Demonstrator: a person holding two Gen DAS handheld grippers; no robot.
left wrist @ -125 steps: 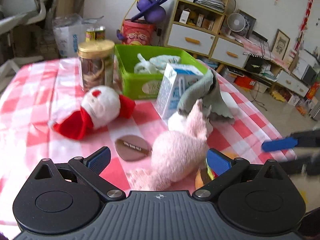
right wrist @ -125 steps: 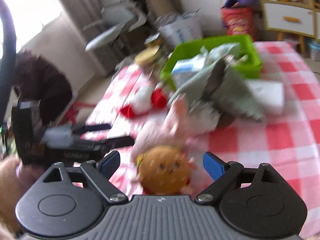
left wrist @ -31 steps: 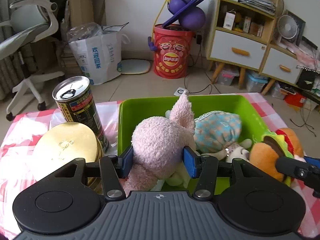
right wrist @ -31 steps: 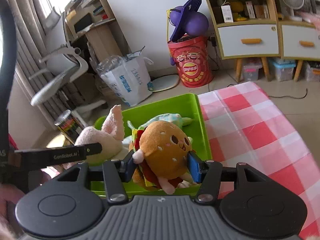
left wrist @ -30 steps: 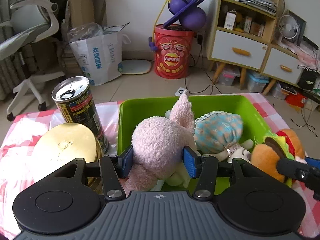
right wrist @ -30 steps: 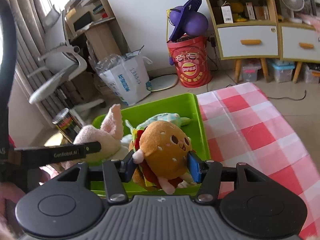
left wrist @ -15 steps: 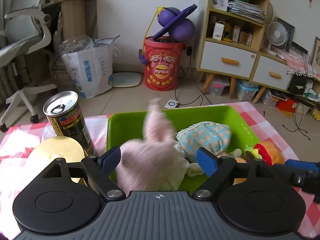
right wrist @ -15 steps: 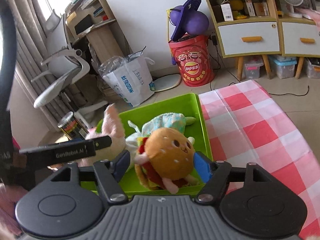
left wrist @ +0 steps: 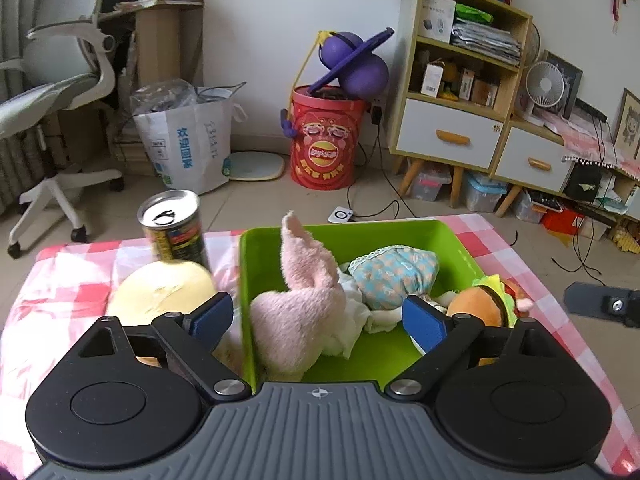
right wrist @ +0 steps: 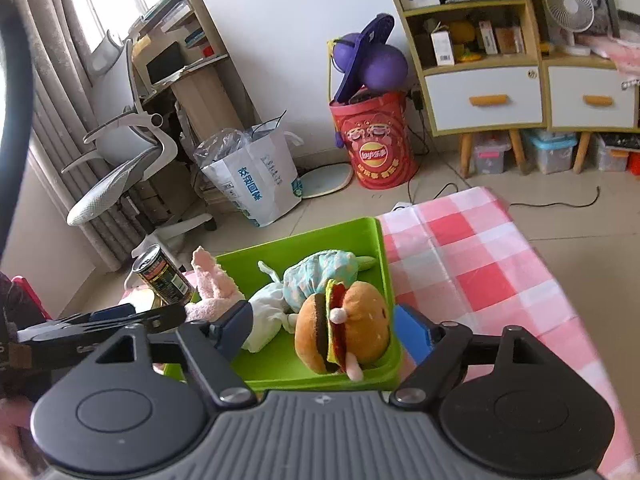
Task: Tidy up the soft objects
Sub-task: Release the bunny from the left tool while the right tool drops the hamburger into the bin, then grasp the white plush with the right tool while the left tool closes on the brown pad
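A green bin stands on the pink checked tablecloth. In it lie a pink plush rabbit, a blue-and-white cloth doll and a burger plush by the right wall. My left gripper is open just above the rabbit, not touching it. My right gripper is open around the burger plush, its pads apart from it.
A black drink can and a jar with a gold lid stand left of the bin. Checked cloth stretches right of the bin. Beyond the table are an office chair, a paper bag, a red tub and shelves.
Both grippers opened and drew back. The rabbit dropped into the bin's left side and the burger plush dropped into its right side.
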